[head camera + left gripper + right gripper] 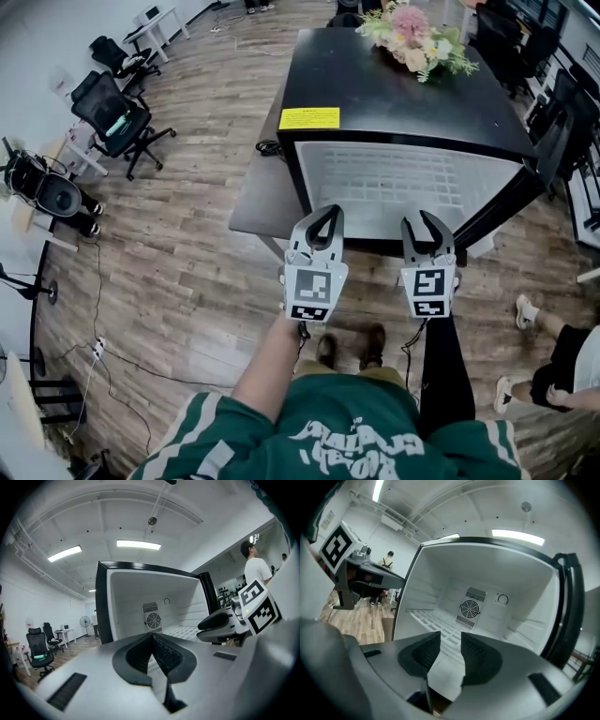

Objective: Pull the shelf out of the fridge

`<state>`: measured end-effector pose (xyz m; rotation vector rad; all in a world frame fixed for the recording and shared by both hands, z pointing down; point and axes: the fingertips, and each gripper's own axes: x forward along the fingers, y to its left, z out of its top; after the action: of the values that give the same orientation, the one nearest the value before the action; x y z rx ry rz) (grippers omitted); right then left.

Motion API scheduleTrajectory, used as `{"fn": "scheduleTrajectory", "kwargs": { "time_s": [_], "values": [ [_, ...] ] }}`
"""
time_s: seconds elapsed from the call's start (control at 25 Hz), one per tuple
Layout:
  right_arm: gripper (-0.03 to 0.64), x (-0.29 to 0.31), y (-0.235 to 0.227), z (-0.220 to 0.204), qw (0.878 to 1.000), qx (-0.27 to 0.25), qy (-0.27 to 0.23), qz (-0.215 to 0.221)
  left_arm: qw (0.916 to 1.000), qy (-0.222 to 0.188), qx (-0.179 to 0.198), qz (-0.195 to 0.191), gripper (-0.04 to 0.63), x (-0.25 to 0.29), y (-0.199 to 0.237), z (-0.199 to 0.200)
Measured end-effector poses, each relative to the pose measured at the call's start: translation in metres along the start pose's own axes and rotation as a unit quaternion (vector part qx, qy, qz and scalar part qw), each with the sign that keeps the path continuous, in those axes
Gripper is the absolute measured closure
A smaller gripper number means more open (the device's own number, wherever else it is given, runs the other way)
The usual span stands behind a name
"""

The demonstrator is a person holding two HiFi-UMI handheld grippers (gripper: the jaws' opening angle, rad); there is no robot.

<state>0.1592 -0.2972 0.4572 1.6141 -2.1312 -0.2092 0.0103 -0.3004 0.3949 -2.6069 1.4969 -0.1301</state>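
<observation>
White wire shelf [434, 621] lies inside the open black fridge [375, 89], in front of the left hand-held gripper [152, 638], clenched on nothing, and the right hand-held gripper [450, 641], released, jaws apart and empty.

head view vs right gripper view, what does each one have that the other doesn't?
Head view only: the fridge from above, with flowers and a yellow sticker on its black top, office chairs on the floor, and the right hand-held gripper seen from outside, jaws apart.

Right gripper view only: the fan grille and round dial on the fridge's back wall, plus a ceiling light.

Both: the white wire shelf, inside the fridge, and the left hand-held gripper.
</observation>
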Motion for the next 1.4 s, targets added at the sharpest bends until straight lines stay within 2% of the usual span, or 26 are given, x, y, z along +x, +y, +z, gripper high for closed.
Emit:
{"fn": "scheduleTrajectory", "kwargs": {
  "time_s": [0.12,0.32,0.52,0.88,1.16,1.4],
  "values": [
    [0.459,0.008,0.004,-0.001,0.998,-0.066,0.014,-0.002,1.0,0.001,-0.002,0.001,0.58,-0.001,0.002,-0.001],
    [0.443,0.023,0.008,-0.008,0.984,-0.172,0.036,-0.005,1.0,0.001,-0.005,0.005,0.58,-0.003,0.007,-0.002],
    [0.42,0.037,0.001,-0.019,0.972,-0.224,0.063,-0.017,1.0,0.003,-0.003,0.009,0.58,-0.005,0.011,-0.004],
    [0.38,0.063,-0.003,-0.031,0.942,-0.318,0.1,-0.032,0.9998,0.008,-0.005,0.018,0.58,-0.006,0.021,-0.009],
    [0.38,0.082,-0.004,-0.037,0.928,-0.35,0.117,-0.045,0.9995,0.012,-0.009,0.027,0.58,-0.011,0.028,-0.014],
    [0.385,0.1,-0.003,-0.034,0.909,-0.393,0.124,-0.067,0.9994,0.014,-0.013,0.029,0.58,-0.013,0.033,-0.016]
  ]
}}
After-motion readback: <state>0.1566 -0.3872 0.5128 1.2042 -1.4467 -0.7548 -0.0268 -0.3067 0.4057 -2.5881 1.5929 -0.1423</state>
